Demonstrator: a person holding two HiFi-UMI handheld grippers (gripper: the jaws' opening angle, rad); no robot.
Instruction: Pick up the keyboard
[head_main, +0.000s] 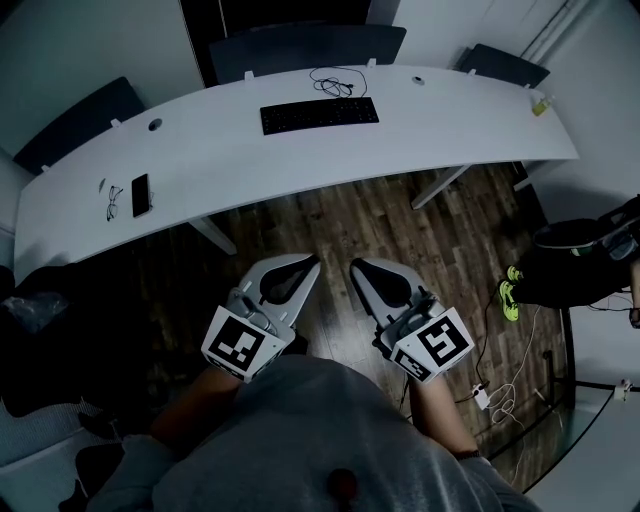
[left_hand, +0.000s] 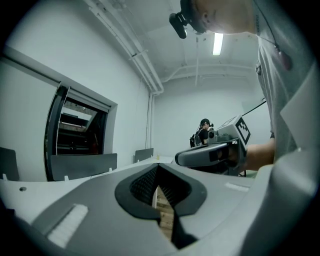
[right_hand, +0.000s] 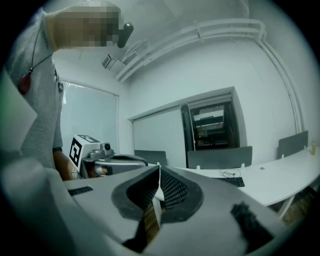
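Nearest of all, at the bottom of the head view, is the person's grey shirt (head_main: 300, 450), and out of it reach the two hands, each with a pale grey two-jaw tool that carries a black-and-white marker cube. The left gripper (head_main: 308, 263) and the right gripper (head_main: 357, 266) are held side by side over the dark wooden plank floor (head_main: 400, 225), pointing roughly level toward the desk. Each one's own view shows its jaws pressed together with nothing between them; only a sliver of floor shows through the gap below the pads. Both are well short of the long curved white desk (head_main: 450, 140), with open floor between. On the desk's near left part lie a black smartphone (head_main: 141, 194) and a pair of thin-framed glasses (head_main: 114, 203) just beside it, neither part of the job. Farther in, around the middle of the desk and toward its back edge, lies the flat black keyboard (head_main: 319, 115), set along the desk's length, with its coiled black cable (head_main: 335, 82) bunched just behind it. Dark grey partition panels (head_main: 300, 45) stand beyond the far edge. As I judge it, the task is barely begun: the keyboard is untouched and flat on the desk. What is left is nearly everything: closing the distance, opening the jaws, taking the keyboard, probably at its two ends, and lifting it clear with the cable trailing.
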